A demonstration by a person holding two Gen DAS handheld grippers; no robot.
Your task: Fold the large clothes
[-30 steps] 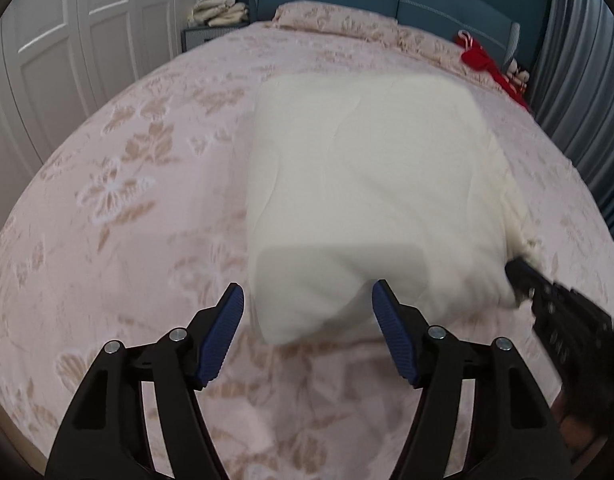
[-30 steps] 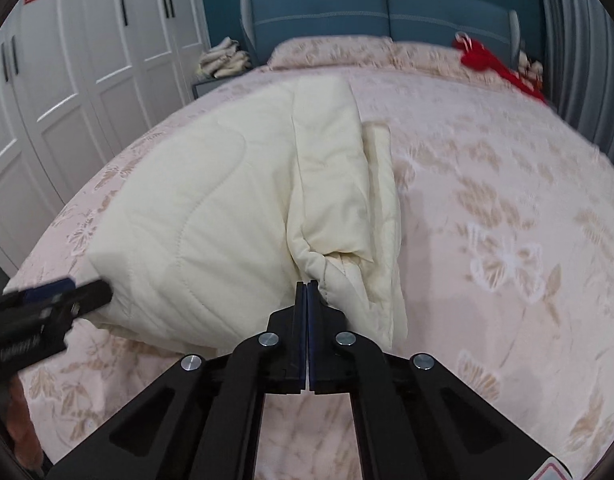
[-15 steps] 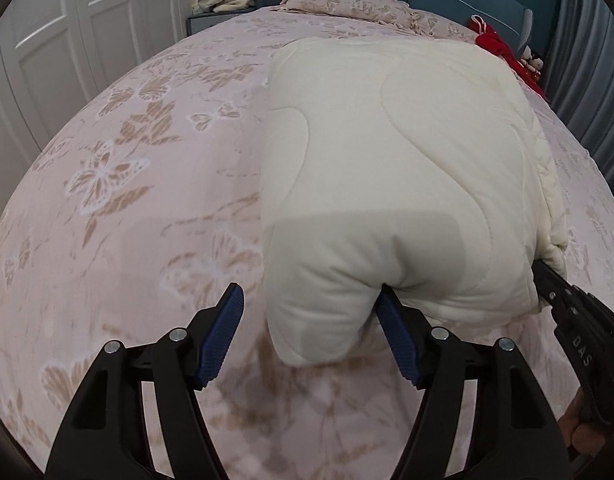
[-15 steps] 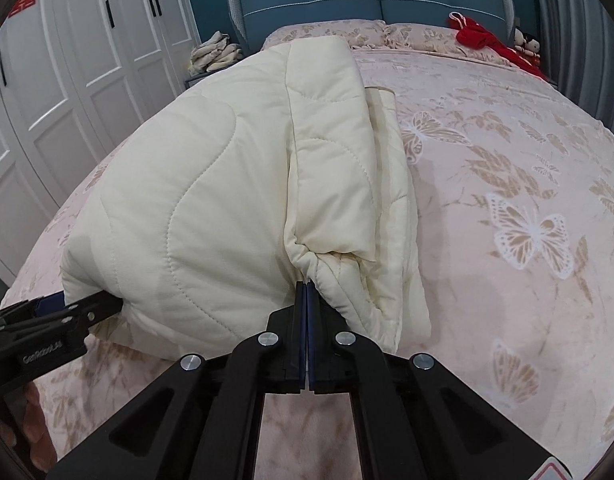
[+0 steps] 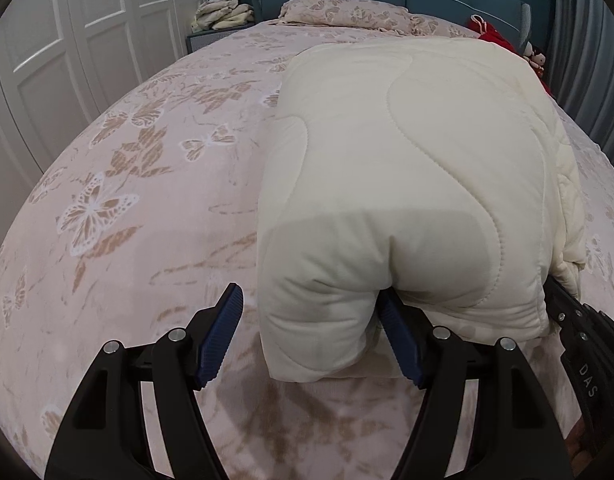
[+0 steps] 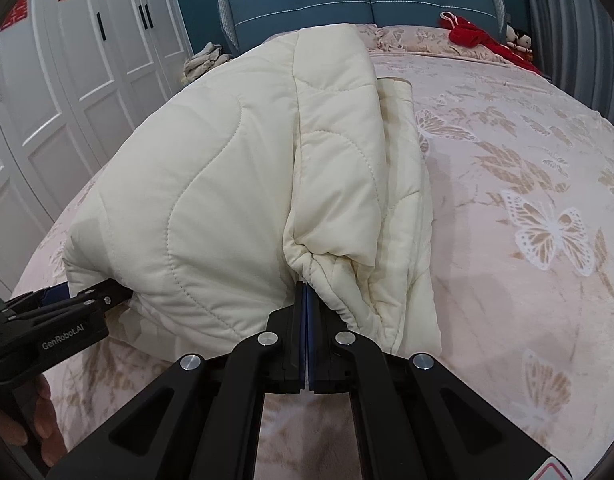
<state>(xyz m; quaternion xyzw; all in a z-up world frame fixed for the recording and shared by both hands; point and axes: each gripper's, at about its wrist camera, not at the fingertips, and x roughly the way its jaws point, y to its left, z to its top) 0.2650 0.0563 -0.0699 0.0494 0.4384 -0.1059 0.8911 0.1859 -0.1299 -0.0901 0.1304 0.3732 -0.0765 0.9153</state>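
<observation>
- Right gripper (image 6: 307, 292) is pinched tight on the near hem of the cream quilted coat (image 6: 235, 200), fingers pressed together.
- Left gripper (image 5: 311, 332) is spread wide around the coat's near left corner, one pad (image 5: 399, 344) tucked under the fabric.
- Coat lies folded on the butterfly-print bedspread (image 6: 527, 208), toward the blue headboard (image 6: 347, 0).

The folded quilt (image 5: 407, 184) is hiding the tip of the left gripper's (image 5: 311, 336) right finger and most of the red cloth (image 5: 493, 34) behind it. In the right wrist view, the right gripper's (image 6: 307, 308) fingertips are disappearing into the quilt's bunched edge, and the picture's left edge is cutting off the hand (image 6: 23, 420).
</observation>
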